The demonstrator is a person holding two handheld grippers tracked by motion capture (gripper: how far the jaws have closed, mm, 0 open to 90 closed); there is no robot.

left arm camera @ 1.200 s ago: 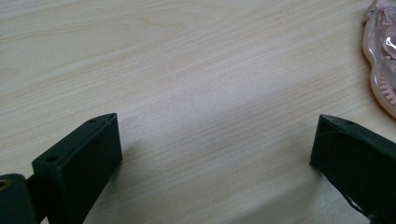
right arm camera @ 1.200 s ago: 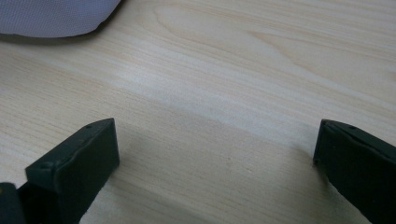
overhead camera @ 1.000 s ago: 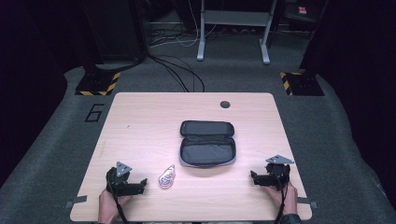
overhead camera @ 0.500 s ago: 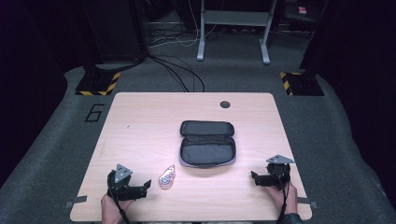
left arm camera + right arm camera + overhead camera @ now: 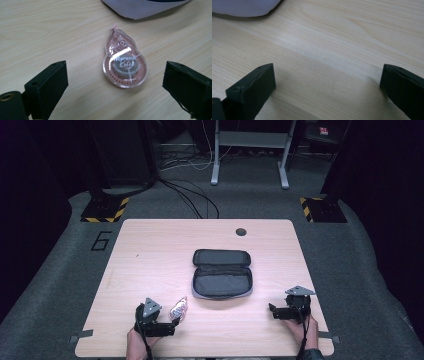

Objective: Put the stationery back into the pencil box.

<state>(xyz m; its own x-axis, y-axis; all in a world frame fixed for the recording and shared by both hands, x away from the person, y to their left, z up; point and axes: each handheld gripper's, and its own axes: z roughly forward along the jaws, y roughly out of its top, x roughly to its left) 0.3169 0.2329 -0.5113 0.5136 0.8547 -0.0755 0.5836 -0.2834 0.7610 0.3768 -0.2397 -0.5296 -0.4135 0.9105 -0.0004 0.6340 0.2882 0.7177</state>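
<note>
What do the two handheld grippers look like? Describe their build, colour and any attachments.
Both are black. The left gripper and the right gripper each carry a grey three-cornered plate on top, and a dark cable trails back along each forearm. Up close, the left gripper's jaws are matte black, blocky pads with small holes; the right's look alike.

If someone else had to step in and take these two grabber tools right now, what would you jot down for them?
Left gripper: open, its jaws have just been closing a little; the correction tape dispenser lies flat on the table ahead of them, untouched.
Right gripper: open, nothing between its jaws, low over bare wood near the front right corner.
Pencil case: unzipped and lying open mid-table, looks empty inside.
Done: case opened, left gripper lined up on the dispenser.
Left: probably grasp the dispenser, then likely place it in the case.
</note>
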